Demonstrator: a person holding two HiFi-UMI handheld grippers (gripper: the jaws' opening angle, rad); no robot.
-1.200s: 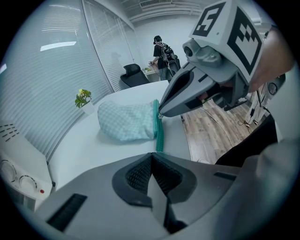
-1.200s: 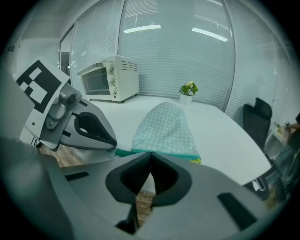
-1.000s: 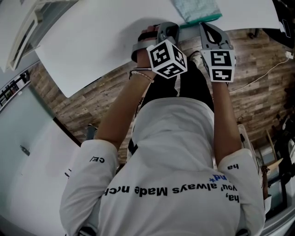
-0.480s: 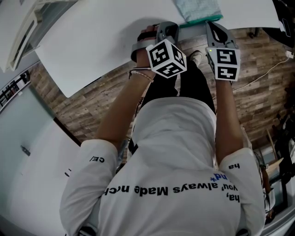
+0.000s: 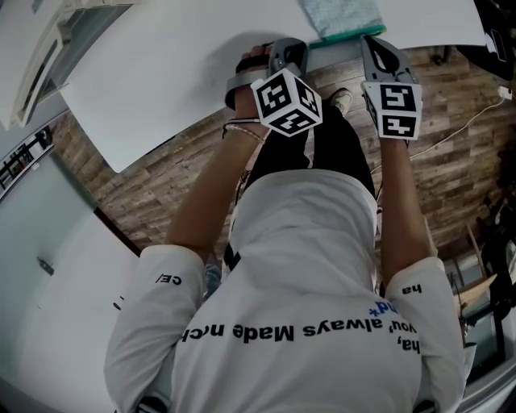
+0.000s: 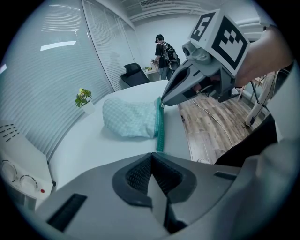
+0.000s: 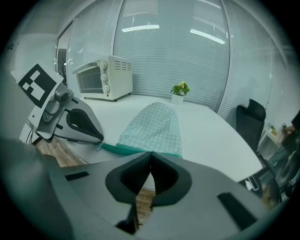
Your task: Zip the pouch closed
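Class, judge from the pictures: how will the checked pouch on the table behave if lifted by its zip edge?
The pouch probably sags and folds: its checked fabric lies in a soft, rounded mound. Thin cloth suggests it is light, and it likely slides easily on the smooth white table.

1. White short-sleeved T-shirt (image 5: 298, 266), dark lettering across the front and on both sleeves.
2. Black trousers (image 5: 343, 149).
3. Thin bracelet (image 5: 246, 129) on my left wrist.
4. Left hand-held gripper (image 5: 292, 44), right hand-held gripper (image 5: 374, 42): grey shells, black-and-white marker cubes.

The pouch (image 5: 339, 16) runs off the head view's top edge.
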